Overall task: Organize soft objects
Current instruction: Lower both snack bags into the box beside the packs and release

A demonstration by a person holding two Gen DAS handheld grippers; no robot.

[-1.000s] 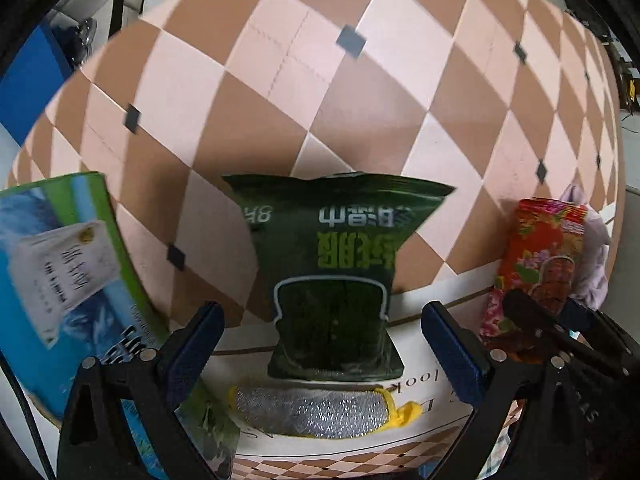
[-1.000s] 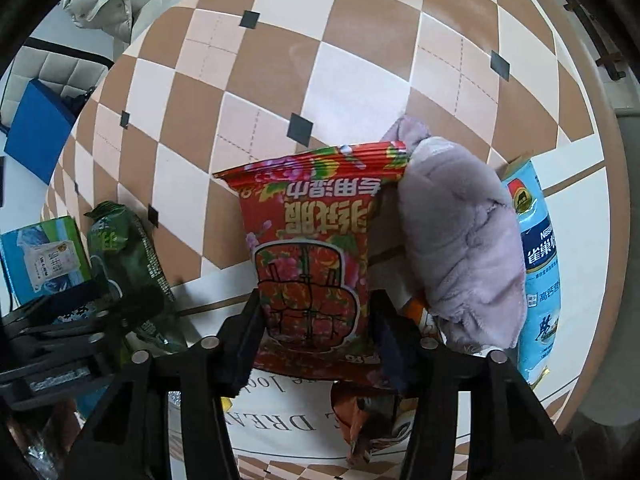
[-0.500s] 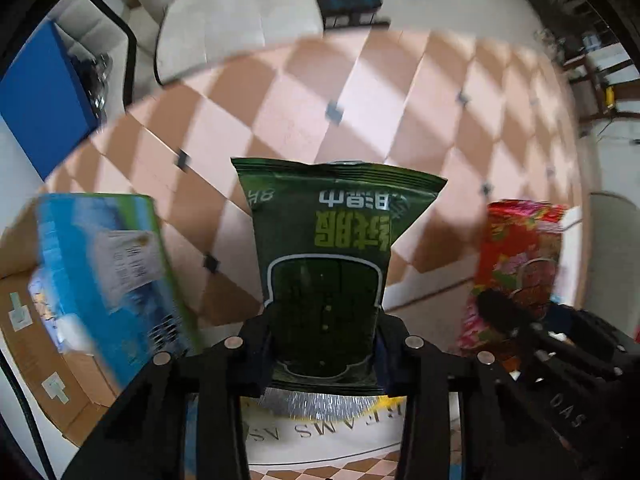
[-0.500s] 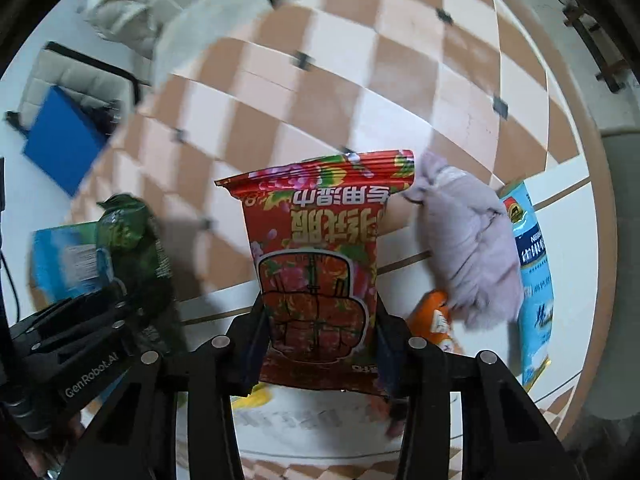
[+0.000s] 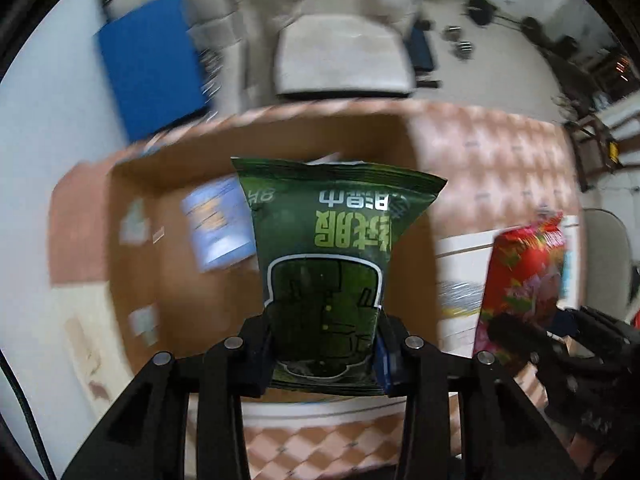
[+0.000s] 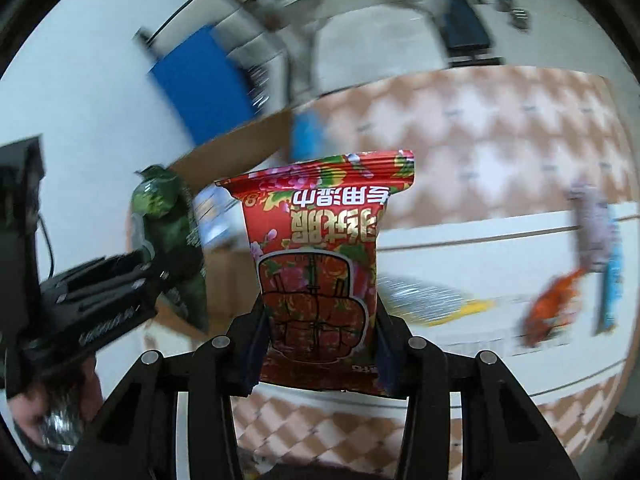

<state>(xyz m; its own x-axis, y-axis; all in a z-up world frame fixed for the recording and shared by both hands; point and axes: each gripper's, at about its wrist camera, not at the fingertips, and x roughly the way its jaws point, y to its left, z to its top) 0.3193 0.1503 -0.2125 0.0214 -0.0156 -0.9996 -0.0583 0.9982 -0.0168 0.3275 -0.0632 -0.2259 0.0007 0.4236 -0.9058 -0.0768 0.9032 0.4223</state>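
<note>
Black fingers of the left gripper (image 5: 324,354) press in from both sides on the lower part of a green packet (image 5: 334,256); blue pads are visible at the contact edges. Packet stands upright between the fingers, print upside down, sealed top edge uppermost and free of contact. Bottom seam sits just below the pinch line.

Right gripper (image 6: 318,350): same arrangement, fingers clamped on the lower third of a red floral packet (image 6: 320,256), held upright, print inverted, top seam free.

Outward, left wrist view: an open cardboard box (image 5: 132,216) lies directly behind the green packet, walls visible left and far side, right wall near the packet's right edge. A blue-and-white pack (image 5: 218,226) lies on the box floor, left of the green packet, with paper labels nearby. Box interior to the left of the packet shows bare cardboard. The red packet and right gripper appear at the right edge of this view, outside the box's right wall.

Right wrist view: box corner is behind and left of the red packet; the left gripper with the green packet is at the left. To the right, on a white mat (image 6: 500,236) over checkered flooring: a silver scrubber (image 6: 424,294), an orange packet (image 6: 550,302), a lilac cloth (image 6: 590,216) and a blue packet (image 6: 612,280), all blurred and well apart from the fingers.
</note>
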